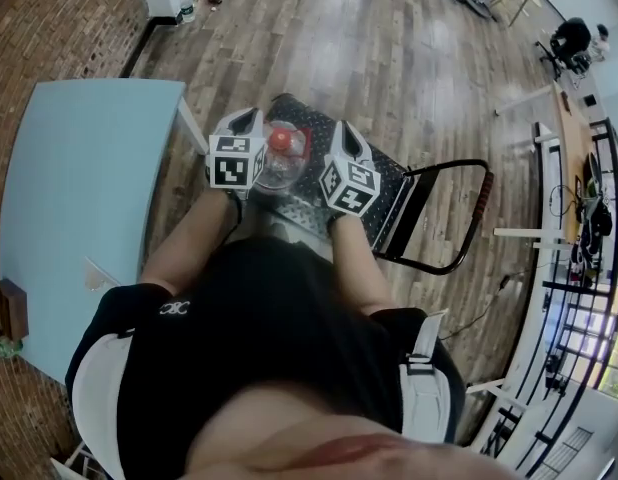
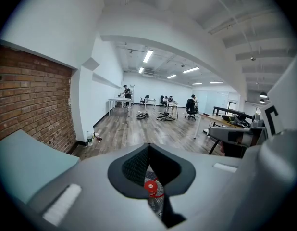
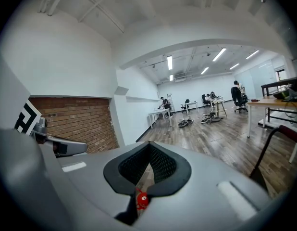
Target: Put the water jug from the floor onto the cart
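Note:
A clear water jug with a red cap hangs over the black cart, pressed between my two grippers. My left gripper lies against its left side and my right gripper against its right side. Each gripper's own jaws are shut, with nothing between them. In the left gripper view the jaws meet, and the red cap shows through the gap below them. The right gripper view shows the same: shut jaws and the cap beneath. The jug's lower part is hidden.
A pale blue table stands close on the left by a brick wall. The cart's curved handle rises at the right. Wood floor stretches ahead. Desks, chairs and seated people are far off.

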